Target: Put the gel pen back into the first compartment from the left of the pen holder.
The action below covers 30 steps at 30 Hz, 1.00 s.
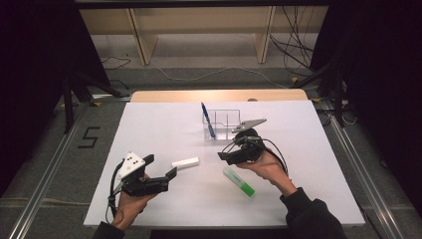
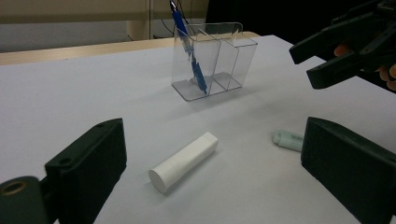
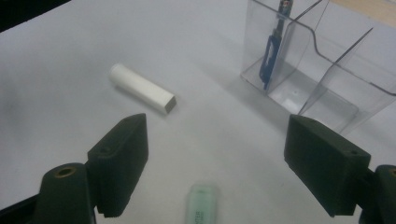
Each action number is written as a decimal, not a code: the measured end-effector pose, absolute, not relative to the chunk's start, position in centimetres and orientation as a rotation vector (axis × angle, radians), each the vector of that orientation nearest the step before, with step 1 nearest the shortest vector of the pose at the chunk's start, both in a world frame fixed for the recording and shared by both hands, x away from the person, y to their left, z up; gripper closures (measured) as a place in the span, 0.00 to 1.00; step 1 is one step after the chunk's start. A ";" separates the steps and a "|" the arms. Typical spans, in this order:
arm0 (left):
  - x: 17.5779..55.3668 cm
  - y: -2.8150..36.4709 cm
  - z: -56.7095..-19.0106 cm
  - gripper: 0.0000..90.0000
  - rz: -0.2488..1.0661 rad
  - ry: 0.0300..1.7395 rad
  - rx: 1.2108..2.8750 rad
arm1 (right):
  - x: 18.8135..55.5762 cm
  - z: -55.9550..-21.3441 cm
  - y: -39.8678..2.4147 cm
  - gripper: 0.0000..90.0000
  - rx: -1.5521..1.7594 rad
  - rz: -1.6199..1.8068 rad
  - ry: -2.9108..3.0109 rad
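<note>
A clear divided holder (image 1: 222,125) (image 2: 215,60) (image 3: 322,65) stands mid-table with a blue pen (image 1: 208,121) (image 2: 189,51) (image 3: 273,46) leaning in its left compartment. A white tube (image 1: 185,163) (image 2: 184,161) (image 3: 142,88) lies on the white table just ahead of my left gripper (image 1: 160,168) (image 2: 212,163), which is open and empty. A green highlighter (image 1: 239,182) (image 2: 288,139) (image 3: 201,205) lies below my right gripper (image 1: 225,155) (image 3: 217,154) (image 2: 317,60), also open and empty, held above the table near the holder.
The white table sheet (image 1: 159,124) ends at a wooden strip (image 1: 219,95) at the back. Beyond it are wooden shelving legs (image 1: 142,45) and loose cables (image 1: 293,50) on the floor. A dark frame post (image 1: 67,99) stands to the left.
</note>
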<state>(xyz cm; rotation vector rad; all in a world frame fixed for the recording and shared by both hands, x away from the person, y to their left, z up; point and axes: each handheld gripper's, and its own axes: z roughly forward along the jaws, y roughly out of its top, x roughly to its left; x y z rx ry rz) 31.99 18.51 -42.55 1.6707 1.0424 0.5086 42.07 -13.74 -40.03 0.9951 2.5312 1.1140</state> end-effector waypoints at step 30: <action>32.0 18.5 -42.5 0.07 0.507 1.060 1.674 | 39.9 -41.8 -14.7 0.23 0.965 0.894 2.673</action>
